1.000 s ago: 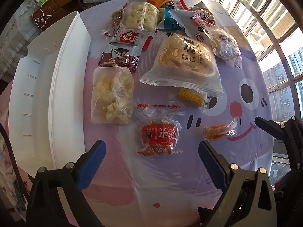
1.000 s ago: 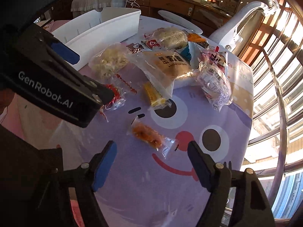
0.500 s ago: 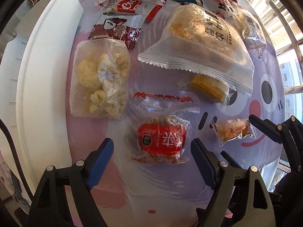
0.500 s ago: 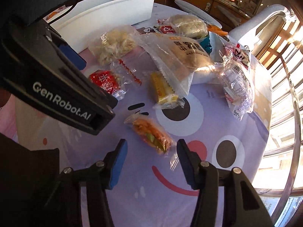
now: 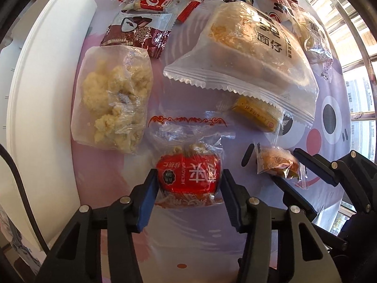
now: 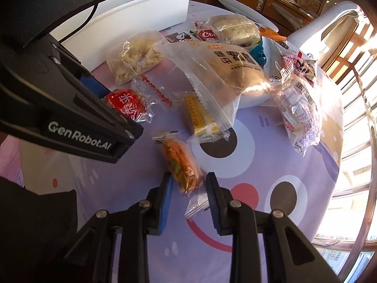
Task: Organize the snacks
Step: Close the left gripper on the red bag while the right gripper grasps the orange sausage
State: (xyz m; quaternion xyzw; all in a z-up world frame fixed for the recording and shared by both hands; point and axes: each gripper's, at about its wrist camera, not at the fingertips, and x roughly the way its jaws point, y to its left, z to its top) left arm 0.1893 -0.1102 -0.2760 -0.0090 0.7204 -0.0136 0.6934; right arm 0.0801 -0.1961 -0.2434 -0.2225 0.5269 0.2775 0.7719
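Between the left gripper's (image 5: pixel 188 184) blue pads the red snack pack (image 5: pixel 190 175) is now framed on both sides; a second ago it lay well ahead of wide-open jaws. The jaws are closing, the pads at or just touching the wrapper's edges, and a firm squeeze is not yet evident. Alongside, the right gripper (image 6: pixel 188 188) has likewise been brought down and narrowed from a wide spread: its jaws are closing around the near end of the orange snack packet (image 6: pixel 181 162), with the crinkled wrapper tail between the pads, though pad contact cannot be confirmed. Both packs still lie flat on the purple cartoon tablecloth (image 5: pixel 329 89). Further out, the crumbly pale snack bag (image 5: pixel 113 101), the large bread bag (image 5: pixel 254 54) and the yellow bar (image 5: pixel 256 115) are untouched. The white bin (image 5: pixel 47 108) sits along the table's left edge, apparently the destination. Judged state: two simultaneous pickups nearly secured, sorting barely begun, most snacks still outside the bin.
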